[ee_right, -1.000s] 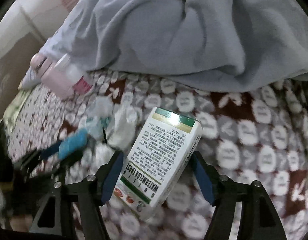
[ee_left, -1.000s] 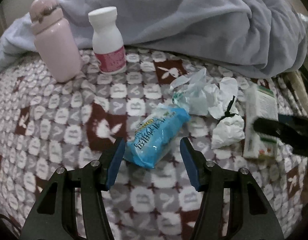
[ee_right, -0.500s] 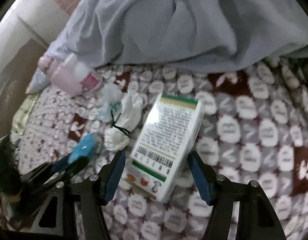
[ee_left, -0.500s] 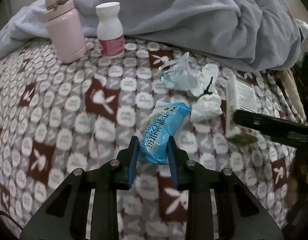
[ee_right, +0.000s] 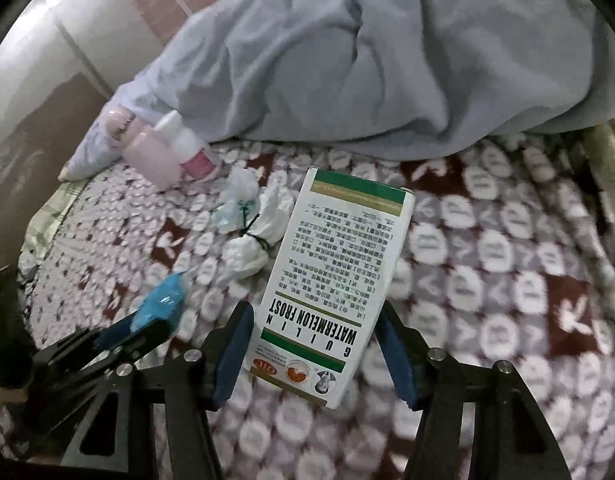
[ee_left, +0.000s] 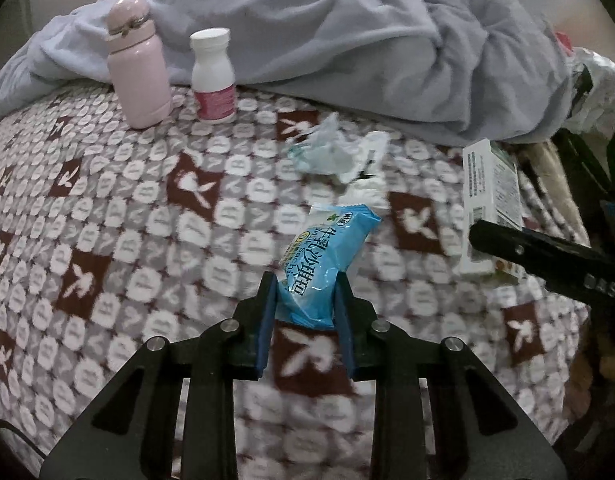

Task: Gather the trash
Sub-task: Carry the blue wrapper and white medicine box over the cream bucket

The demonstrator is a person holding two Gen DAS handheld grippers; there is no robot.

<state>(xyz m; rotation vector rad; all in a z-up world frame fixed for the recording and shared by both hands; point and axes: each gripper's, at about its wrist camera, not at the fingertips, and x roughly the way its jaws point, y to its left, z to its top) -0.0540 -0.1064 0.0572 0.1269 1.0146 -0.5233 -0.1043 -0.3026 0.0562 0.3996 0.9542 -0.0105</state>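
My left gripper (ee_left: pixel 305 300) is shut on a blue snack wrapper (ee_left: pixel 323 260) and holds it above the patterned blanket (ee_left: pixel 127 220). The wrapper also shows in the right wrist view (ee_right: pixel 161 306). My right gripper (ee_right: pixel 315 344) holds a white and green medicine box (ee_right: pixel 339 272) between its pads, lifted off the blanket; the box also shows in the left wrist view (ee_left: pixel 491 196). A crumpled clear plastic wrapper (ee_left: pixel 327 152) and a tied white tissue bundle (ee_right: pixel 255 244) lie on the blanket.
A pink flask (ee_left: pixel 137 64) and a white pill bottle with a pink label (ee_left: pixel 212 76) stand at the back left. A rumpled grey duvet (ee_left: pixel 347 40) fills the back. The bed edge and dark clutter (ee_left: pixel 587 152) are on the right.
My left gripper closed on the blue wrapper and lifted it. My right gripper drew back and up with the box.
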